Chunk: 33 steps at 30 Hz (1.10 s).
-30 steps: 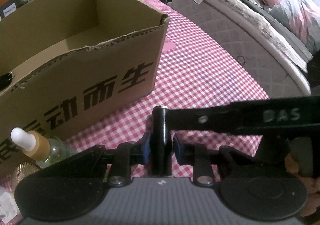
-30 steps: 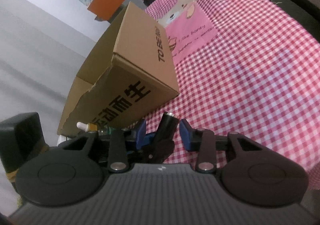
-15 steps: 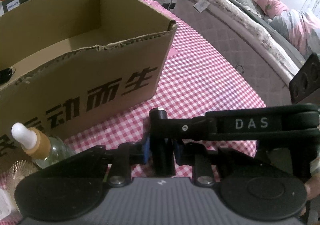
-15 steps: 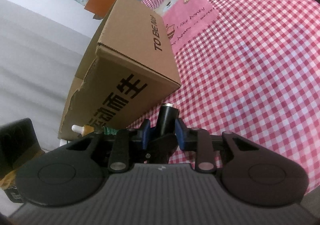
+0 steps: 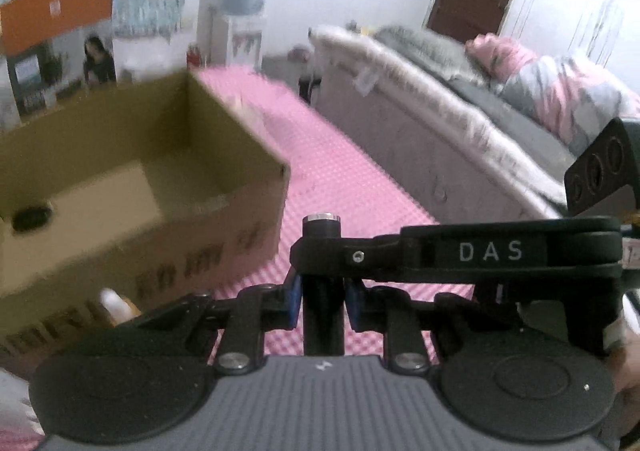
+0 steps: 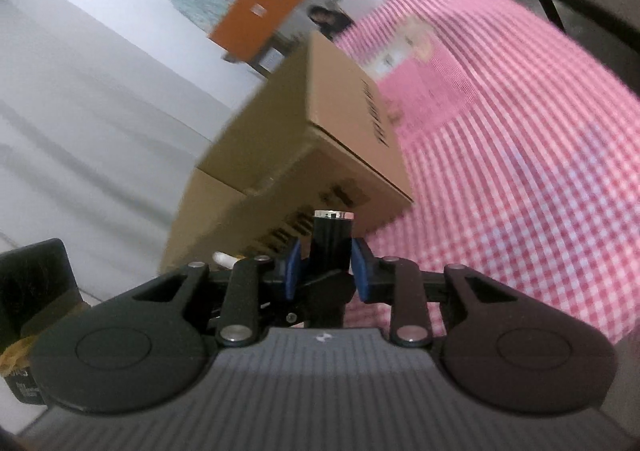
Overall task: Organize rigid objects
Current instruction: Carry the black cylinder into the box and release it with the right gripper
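Bracket (image 5: pixel 480 251), black metal or hard plastic by the look, lettered DAS, up off the cloth (image 5: pixel 340 179) just right of the box (image 5: pixel 120 171). Left gripper (image 5: pixel 322 299) clamped tight on its upright post, blue pads flat to both sides. Right gripper (image 6: pixel 326 271) likewise closed on a silver-capped black post, narrow gap, pads touching. Probably stiff, moderately light, smooth enough to twist in the pads. Possibly hinged at the screw, so best gripped low on the posts and kept level. Box open on top, one small dark thing (image 5: pixel 32 215) on its floor, plenty of bare floor beside it. Near wall ragged-edged and tall: must clear it before lowering. Bottle (image 5: pixel 116 301) close against the box front. Bed (image 5: pixel 440 131) hemming the right side.
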Each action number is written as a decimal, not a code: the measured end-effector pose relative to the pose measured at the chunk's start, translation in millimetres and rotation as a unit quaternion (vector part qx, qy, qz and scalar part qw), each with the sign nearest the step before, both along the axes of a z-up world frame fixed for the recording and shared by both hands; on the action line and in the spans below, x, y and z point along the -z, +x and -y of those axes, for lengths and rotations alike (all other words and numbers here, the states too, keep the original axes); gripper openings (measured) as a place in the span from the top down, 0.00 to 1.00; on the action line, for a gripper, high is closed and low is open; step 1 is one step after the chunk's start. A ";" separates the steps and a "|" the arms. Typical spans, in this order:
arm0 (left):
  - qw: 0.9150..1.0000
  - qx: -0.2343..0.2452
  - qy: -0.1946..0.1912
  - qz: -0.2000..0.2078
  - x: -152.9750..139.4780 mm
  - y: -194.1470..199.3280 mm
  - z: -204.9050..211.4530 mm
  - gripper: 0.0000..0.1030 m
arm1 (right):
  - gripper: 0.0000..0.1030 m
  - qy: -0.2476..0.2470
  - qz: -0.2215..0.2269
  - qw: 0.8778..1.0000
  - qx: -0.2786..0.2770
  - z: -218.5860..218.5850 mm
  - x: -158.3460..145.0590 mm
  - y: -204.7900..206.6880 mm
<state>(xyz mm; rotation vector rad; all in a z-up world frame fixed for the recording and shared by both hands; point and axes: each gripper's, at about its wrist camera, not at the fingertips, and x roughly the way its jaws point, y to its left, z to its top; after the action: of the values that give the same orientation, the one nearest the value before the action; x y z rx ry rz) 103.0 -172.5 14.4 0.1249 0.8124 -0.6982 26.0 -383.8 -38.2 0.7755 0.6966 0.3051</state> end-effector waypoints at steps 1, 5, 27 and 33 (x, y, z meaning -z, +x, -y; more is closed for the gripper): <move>1.000 -0.003 -0.004 0.010 -8.3 -2.0 -2.3 0.78 | 0.74 -0.004 0.013 1.000 -0.002 -1.8 -9.4 -1.0; 0.999 -0.022 -0.019 0.041 -40.9 -2.5 -14.4 0.78 | 0.74 -0.020 0.061 0.998 -0.019 -11.0 -46.1 1.6; 0.976 -0.180 -0.001 -0.123 -42.1 154.8 -146.2 0.78 | 0.73 -0.011 -0.068 0.970 -0.235 -151.2 -81.1 225.5; 0.968 -0.195 0.020 -0.158 -13.8 169.9 -162.0 0.78 | 0.72 0.026 -0.167 0.951 -0.257 -166.8 -40.1 262.2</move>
<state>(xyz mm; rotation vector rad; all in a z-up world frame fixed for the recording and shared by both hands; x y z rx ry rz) 273.0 -10.5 28.2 -0.1124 1.1185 -0.3316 288.2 -216.9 1.9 0.6918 1.2177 0.6776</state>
